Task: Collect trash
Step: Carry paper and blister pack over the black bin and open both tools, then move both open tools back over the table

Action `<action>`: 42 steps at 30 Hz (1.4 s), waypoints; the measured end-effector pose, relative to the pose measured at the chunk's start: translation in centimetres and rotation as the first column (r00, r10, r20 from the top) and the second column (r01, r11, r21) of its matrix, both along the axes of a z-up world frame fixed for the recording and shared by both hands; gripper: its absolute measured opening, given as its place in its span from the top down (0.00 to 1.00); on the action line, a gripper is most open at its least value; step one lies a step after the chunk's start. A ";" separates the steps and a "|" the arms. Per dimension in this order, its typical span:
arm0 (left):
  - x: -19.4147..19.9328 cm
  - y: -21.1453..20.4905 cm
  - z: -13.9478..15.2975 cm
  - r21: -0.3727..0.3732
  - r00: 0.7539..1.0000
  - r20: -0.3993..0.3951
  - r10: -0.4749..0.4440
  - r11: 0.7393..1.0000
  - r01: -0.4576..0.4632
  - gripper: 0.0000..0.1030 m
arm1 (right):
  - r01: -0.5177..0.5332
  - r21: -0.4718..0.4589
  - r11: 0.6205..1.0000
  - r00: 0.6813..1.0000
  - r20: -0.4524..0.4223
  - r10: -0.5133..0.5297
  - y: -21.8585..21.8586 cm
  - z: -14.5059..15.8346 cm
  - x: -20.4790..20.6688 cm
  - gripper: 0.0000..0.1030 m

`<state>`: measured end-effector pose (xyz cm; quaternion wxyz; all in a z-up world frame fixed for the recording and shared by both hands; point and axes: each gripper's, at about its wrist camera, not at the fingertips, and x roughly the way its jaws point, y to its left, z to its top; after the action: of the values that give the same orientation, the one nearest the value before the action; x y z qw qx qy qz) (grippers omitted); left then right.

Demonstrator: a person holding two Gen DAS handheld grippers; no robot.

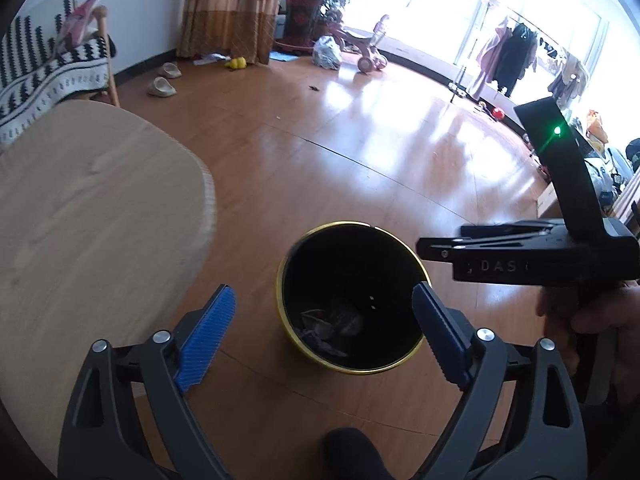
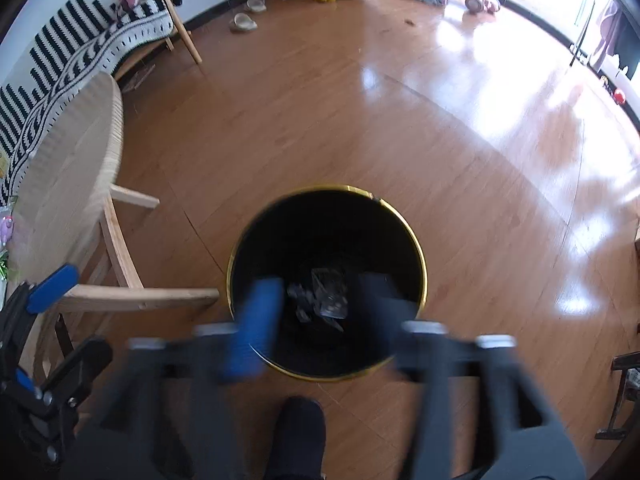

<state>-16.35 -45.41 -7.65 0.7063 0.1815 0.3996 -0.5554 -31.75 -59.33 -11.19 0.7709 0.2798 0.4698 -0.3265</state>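
A black bin with a gold rim (image 1: 349, 224) stands on the wooden floor, with crumpled trash (image 1: 330, 326) at its bottom. My left gripper (image 1: 324, 338) hovers above the bin's near side, its blue pads wide apart and empty. In the left wrist view my right gripper (image 1: 440, 240) reaches in from the right over the bin's far edge, held by a hand (image 1: 592, 328). The right wrist view looks straight down into the bin (image 2: 422, 264). There my right gripper (image 2: 320, 314) is blurred but open over the trash (image 2: 326, 296), gripping nothing. My left gripper (image 2: 38, 332) shows at the left edge.
A round wooden table (image 1: 80, 220) stands left of the bin, its legs (image 2: 120, 240) close by. A person's dark foot (image 2: 300, 432) is just in front of the bin. Farther off are a sofa with a black-and-white cover (image 2: 80, 40), slippers (image 1: 162, 86) and a tricycle (image 1: 370, 50).
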 end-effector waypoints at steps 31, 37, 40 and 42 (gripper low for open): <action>22.3 46.7 5.1 0.045 0.578 0.227 0.783 0.585 -0.810 0.09 | -0.728 -0.121 0.674 0.661 0.135 0.738 38.9 5.9 32.6 0.19; 25.4 48.4 3.5 0.049 0.562 0.210 0.800 0.566 -0.823 0.09 | -0.783 -0.146 0.604 0.596 0.099 0.797 42.7 4.8 33.9 0.19; 26.6 48.5 2.8 0.045 0.551 0.214 0.807 0.555 -0.830 0.09 | -0.798 -0.152 0.583 0.577 0.086 0.812 43.6 4.4 34.3 0.19; 27.1 48.4 2.8 0.041 0.549 0.216 0.807 0.555 -0.831 0.10 | -0.806 -0.155 0.571 0.566 0.079 0.820 44.0 4.2 34.4 0.19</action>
<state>10.77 2.96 -4.86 0.9010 0.0696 0.4127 -0.1143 2.68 -15.37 -6.96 0.8789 0.0153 0.4726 0.0625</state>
